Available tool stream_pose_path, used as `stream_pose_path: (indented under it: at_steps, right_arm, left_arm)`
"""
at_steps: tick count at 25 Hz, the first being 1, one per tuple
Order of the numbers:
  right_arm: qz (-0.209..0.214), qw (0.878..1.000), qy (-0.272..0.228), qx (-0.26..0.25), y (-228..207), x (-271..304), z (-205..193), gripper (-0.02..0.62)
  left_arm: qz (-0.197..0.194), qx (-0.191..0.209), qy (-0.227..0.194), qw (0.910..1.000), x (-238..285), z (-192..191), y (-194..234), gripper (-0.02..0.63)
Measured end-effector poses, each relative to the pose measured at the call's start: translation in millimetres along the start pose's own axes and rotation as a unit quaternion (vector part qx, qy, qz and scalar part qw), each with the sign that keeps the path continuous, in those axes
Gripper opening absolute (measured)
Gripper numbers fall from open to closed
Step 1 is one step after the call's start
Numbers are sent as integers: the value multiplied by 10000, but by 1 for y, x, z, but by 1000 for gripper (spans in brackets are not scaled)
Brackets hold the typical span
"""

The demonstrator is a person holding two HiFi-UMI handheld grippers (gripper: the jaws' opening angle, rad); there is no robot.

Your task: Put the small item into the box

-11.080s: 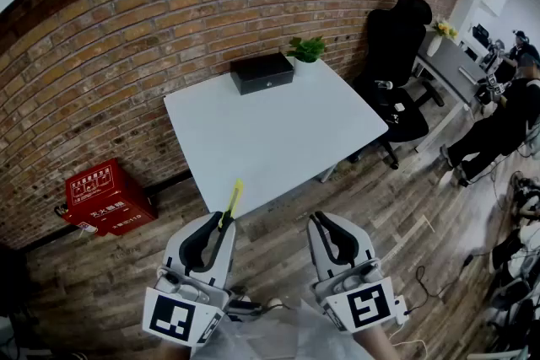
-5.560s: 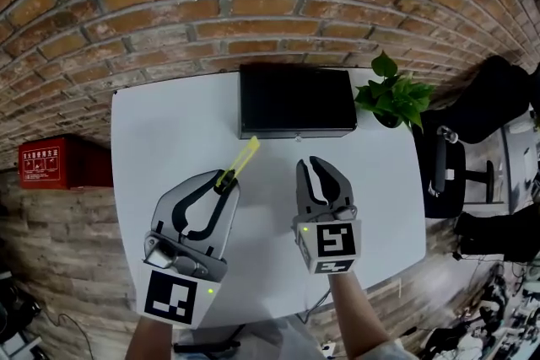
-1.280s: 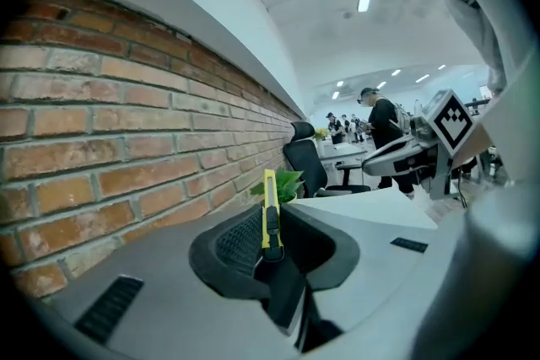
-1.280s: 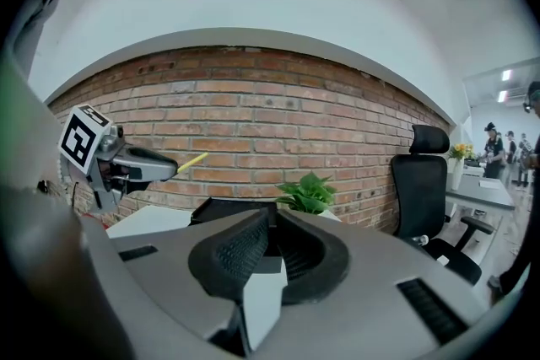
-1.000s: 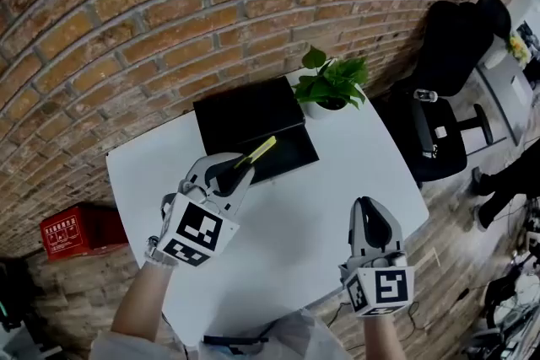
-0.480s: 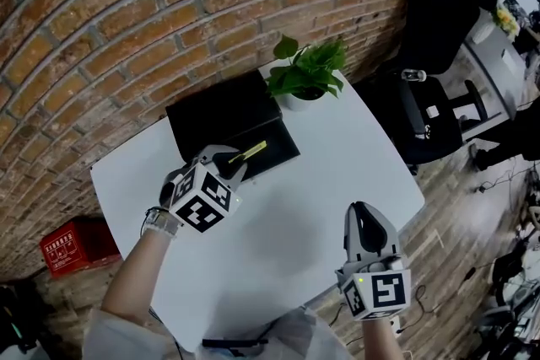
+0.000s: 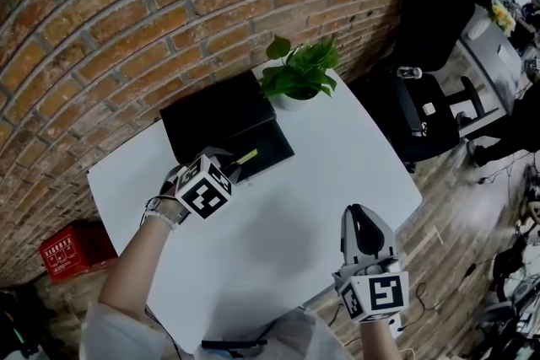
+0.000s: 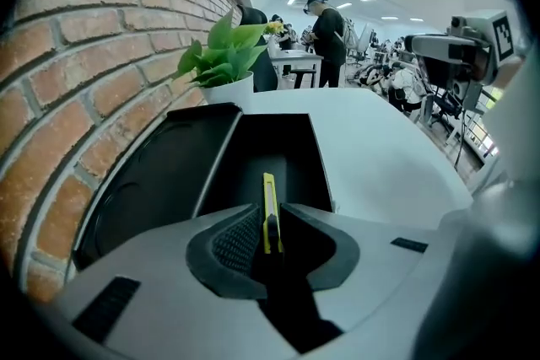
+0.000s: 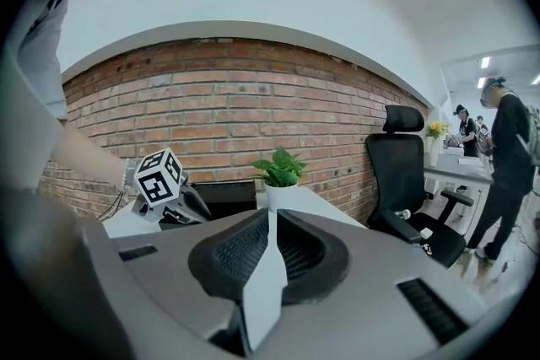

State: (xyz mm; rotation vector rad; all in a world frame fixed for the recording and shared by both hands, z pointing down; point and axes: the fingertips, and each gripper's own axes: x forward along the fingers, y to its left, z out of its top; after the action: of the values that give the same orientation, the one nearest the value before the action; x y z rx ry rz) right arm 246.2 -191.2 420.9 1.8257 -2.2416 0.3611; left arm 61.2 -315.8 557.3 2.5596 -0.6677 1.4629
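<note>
Yellow cutter point(image 8: 268, 211) sits pinched in the jaws of my left gripper point(image 7: 229, 169), tip poking over the open black box point(image 7: 268, 146) at the table's point(image 7: 337, 156) back edge, by the brick wall point(image 7: 126, 13), its lid point(image 7: 211, 115) swung toward the wall. Just right of the box, at the back corner, stands a potted plant point(image 7: 297, 73). My right gripper point(image 7: 361, 217) hovers over the near right edge, jaws together, nothing between them
</note>
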Motion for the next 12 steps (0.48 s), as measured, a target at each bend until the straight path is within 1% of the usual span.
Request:
stream_pose_path:
  at_steps: [3, 6, 7, 9, 12]
  right_arm:
    - [12, 10000, 12, 1, 2, -2, 0, 59]
    - [31, 10000, 4, 3, 4, -5, 1, 58]
    - [44, 10000, -3, -6, 5, -6, 2, 59]
    - [86, 10000, -27, -30, 8, -8, 5, 60]
    - [192, 9998, -85, -68, 21, -14, 11, 59]
  left_arm:
    - [40, -40, -12, 10000, -1, 1, 1, 75]
    - [264, -92, -124, 9995, -6, 4, 5, 75]
    - [370, -116, -210, 9990, -11, 6, 7, 74]
    - [568, -158, -427, 9973, -24, 12, 9, 51]
    - [807, -254, -814, 9931, -51, 21, 9, 31]
